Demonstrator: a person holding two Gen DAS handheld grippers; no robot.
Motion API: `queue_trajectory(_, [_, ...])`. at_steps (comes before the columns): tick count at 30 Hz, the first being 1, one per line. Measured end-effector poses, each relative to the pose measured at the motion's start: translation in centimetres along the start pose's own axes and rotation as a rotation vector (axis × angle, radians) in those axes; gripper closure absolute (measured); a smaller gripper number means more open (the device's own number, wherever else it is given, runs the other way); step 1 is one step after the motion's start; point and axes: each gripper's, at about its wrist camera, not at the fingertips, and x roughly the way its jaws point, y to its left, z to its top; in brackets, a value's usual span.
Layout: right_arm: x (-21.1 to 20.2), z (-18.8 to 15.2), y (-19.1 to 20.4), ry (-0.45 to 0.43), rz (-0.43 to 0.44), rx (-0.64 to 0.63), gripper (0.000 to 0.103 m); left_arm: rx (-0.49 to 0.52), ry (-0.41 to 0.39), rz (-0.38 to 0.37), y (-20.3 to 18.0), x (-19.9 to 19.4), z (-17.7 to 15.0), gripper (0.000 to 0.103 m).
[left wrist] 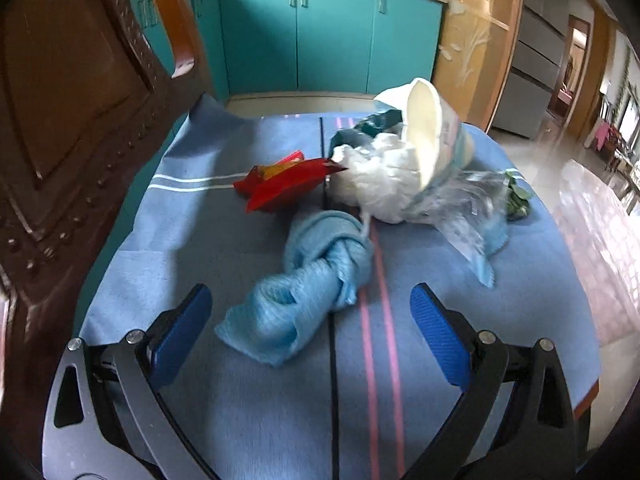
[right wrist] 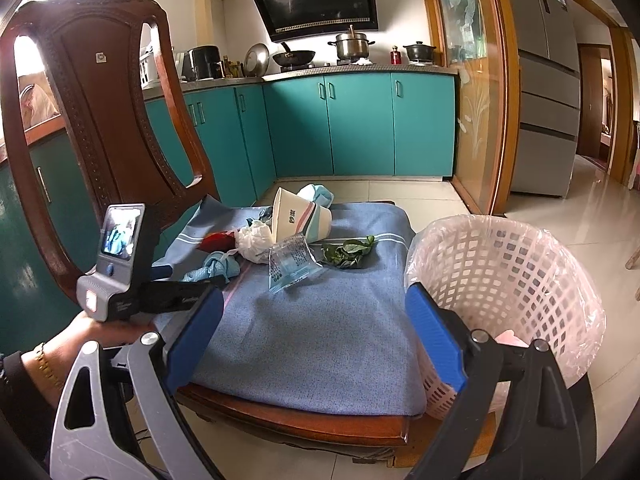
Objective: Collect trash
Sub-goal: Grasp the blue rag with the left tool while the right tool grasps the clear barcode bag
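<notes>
Trash lies on a blue cloth [left wrist: 168, 248] [right wrist: 320, 320] over a chair seat. A knotted light-blue rag [left wrist: 304, 280] [right wrist: 218, 266] sits closest to my open left gripper [left wrist: 310, 324], just ahead of its fingers. Behind it lie a red wrapper [left wrist: 284, 186] [right wrist: 218, 242], a white crumpled bag [left wrist: 372, 176] [right wrist: 254, 240], a tipped paper cup [left wrist: 434, 140] [right wrist: 300, 218], a clear plastic packet [left wrist: 460, 216] [right wrist: 292, 264] and green leaves [left wrist: 518, 198] [right wrist: 348, 252]. My right gripper [right wrist: 314, 320] is open and empty over the seat's front. A lined white basket [right wrist: 504, 288] stands to its right.
The carved wooden chair back [left wrist: 80, 120] [right wrist: 100, 120] rises on the left. A hand [right wrist: 92, 332] holds the left gripper's body [right wrist: 120, 264]. Teal cabinets [right wrist: 360, 124], a glass door [right wrist: 468, 92] and a fridge [right wrist: 548, 80] stand behind; tiled floor [right wrist: 580, 208] surrounds the chair.
</notes>
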Motion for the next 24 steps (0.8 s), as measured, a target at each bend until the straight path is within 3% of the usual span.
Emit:
queue_trajectory(3, [0.4,-0.1,0.1,0.009,0.001,-0.005,0.013,0.001,0.000,-0.007,0.3,0.9,0.3,0.005])
queue_trajectory(5, [0.8,-0.1,0.2,0.019,0.001,-0.006,0.013,0.003,0.032,-0.038,0.4,1.8,0.2,0.024])
queue_trajectory(6, [1.0,-0.1,0.2,0.021,0.003,-0.006,0.013,-0.004,0.069,-0.068,0.5,2.4,0.0,0.051])
queue_trajectory(9, [1.6,-0.2,0.6,0.028,0.004,-0.024,0.013,0.018,0.097,-0.088,0.2,1.8,-0.3,0.083])
queue_trajectory(14, [4.0,-0.3,1.3,0.070,0.011,-0.070,0.013,0.009,0.084,-0.119,0.0,-3.7,-0.5,0.085])
queue_trajectory(20, [8.9,0.3,2.8,0.142,0.061,-0.125,0.013,0.018,-0.181,-0.141,-0.9,-15.8,-2.0,0.085])
queue_trajectory(24, [12.1,1.2,2.9,0.160,0.036,-0.129,0.013,-0.054,-0.282,-0.157,0.1,-18.6,-3.9,0.085])
